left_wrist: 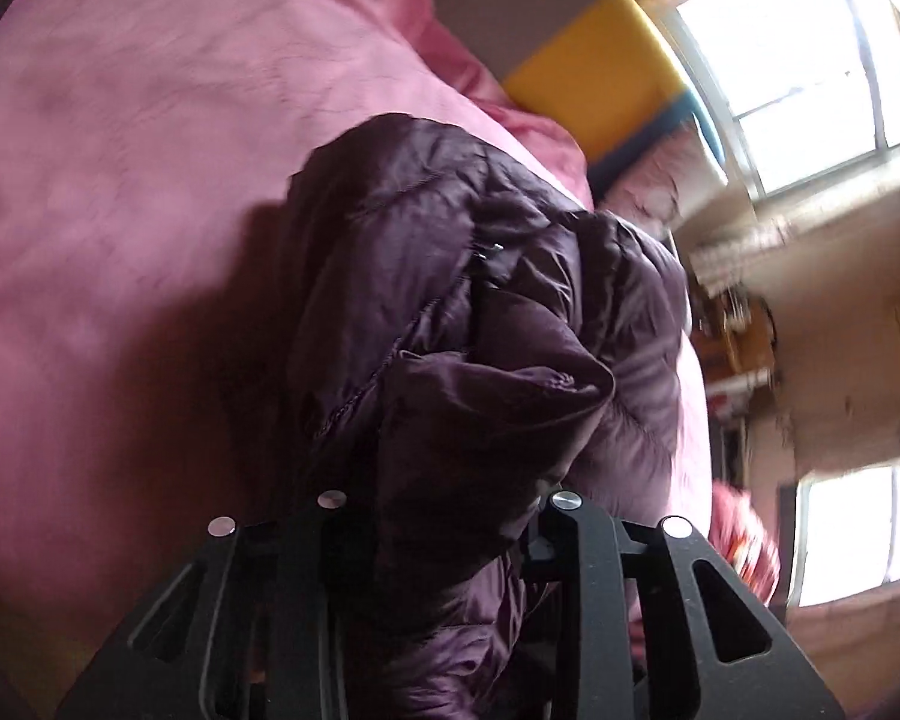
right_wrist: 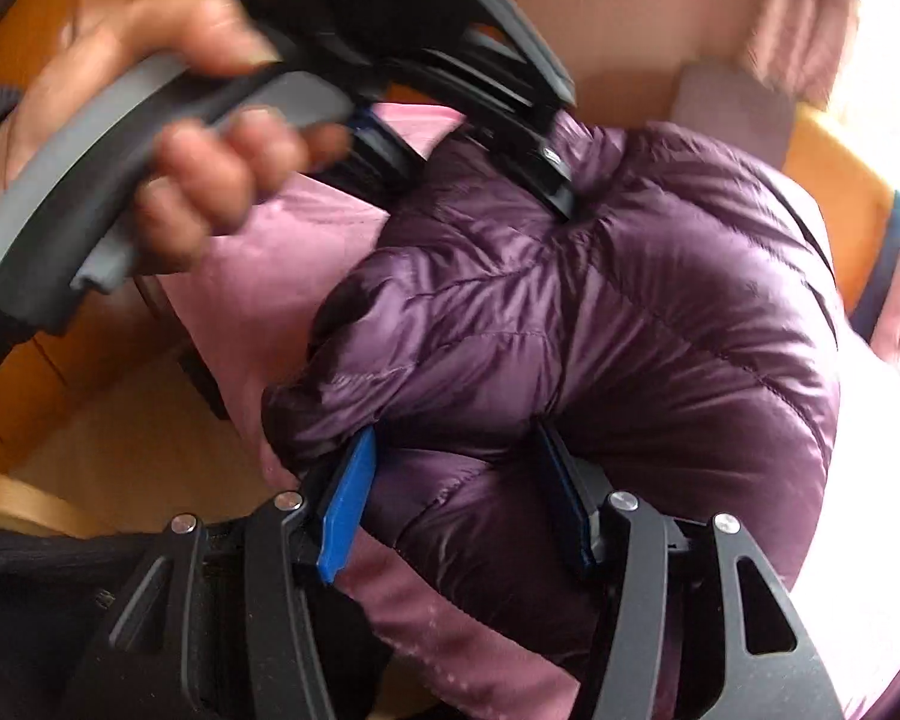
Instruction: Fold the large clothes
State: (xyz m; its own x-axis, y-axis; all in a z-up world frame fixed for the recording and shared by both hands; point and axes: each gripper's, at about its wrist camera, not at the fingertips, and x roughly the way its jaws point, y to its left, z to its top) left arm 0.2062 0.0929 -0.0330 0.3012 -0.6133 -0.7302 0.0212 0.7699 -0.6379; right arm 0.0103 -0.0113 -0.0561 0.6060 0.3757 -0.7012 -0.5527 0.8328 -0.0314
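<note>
A dark purple quilted down jacket (left_wrist: 450, 312) lies bunched on a pink bedcover (left_wrist: 120, 180). In the left wrist view its fabric fills the space between my left gripper's (left_wrist: 444, 516) black fingers and hides the tips. In the right wrist view the jacket (right_wrist: 600, 300) is a puffy folded mound. My right gripper (right_wrist: 456, 480) has its blue pads (right_wrist: 348, 504) set wide apart around a thick fold of it. The left gripper (right_wrist: 546, 180), held in a hand (right_wrist: 168, 138), presses into the jacket's far edge.
A yellow and blue cushion (left_wrist: 600, 72) lies beyond the bedcover. Bright windows (left_wrist: 810, 60) are at the right. An orange wooden frame (right_wrist: 24, 372) and floor show left of the bed.
</note>
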